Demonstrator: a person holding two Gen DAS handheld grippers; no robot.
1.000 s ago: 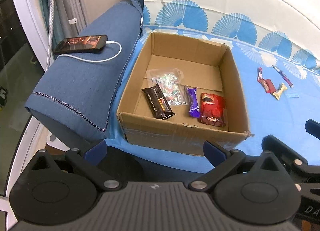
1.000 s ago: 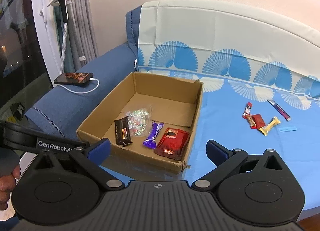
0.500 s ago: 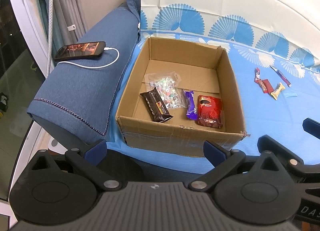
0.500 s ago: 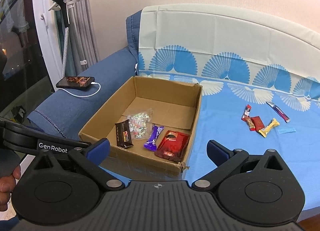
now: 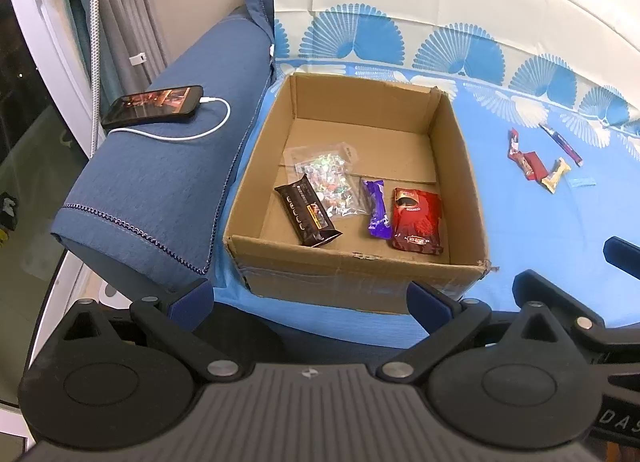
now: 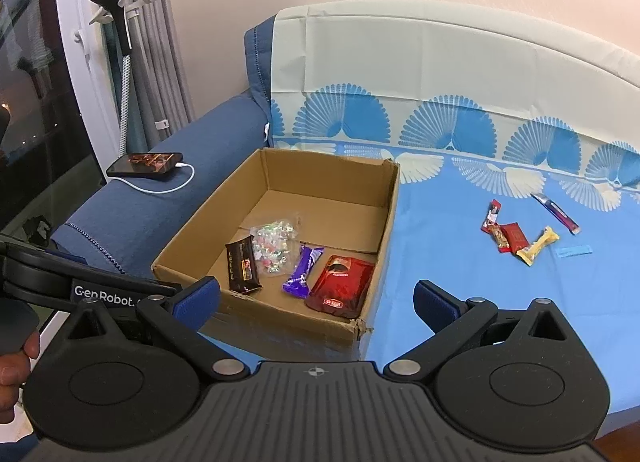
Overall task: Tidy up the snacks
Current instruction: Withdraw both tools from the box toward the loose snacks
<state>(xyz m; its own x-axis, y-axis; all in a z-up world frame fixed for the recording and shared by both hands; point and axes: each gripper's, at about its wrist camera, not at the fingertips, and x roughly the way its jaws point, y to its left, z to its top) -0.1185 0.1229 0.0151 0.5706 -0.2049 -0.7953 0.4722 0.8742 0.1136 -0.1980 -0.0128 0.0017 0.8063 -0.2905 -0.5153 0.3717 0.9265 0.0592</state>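
Observation:
An open cardboard box (image 5: 460, 166) (image 6: 390, 214) sits on the blue sofa cover. Inside lie a dark brown bar (image 5: 306, 210) (image 6: 241, 269), a clear bag of candies (image 5: 328, 178) (image 6: 274, 244), a purple bar (image 5: 378, 209) (image 6: 304, 271) and a red pouch (image 5: 418, 220) (image 6: 341, 287). Several small snacks (image 5: 536, 166) (image 6: 520, 236) lie loose on the cover right of the box. My left gripper (image 5: 310, 300) is open and empty, in front of the box. My right gripper (image 6: 316, 300) is open and empty, near the box's front right corner.
A phone (image 5: 154, 104) (image 6: 146, 164) on a white charging cable lies on the blue armrest left of the box. A lamp stand (image 6: 120, 22) and curtains stand by the window at left. The sofa backrest (image 6: 440, 62) rises behind.
Both grippers have drawn back and up from the box, so it looks smaller and farther. Nothing was picked up or let go.

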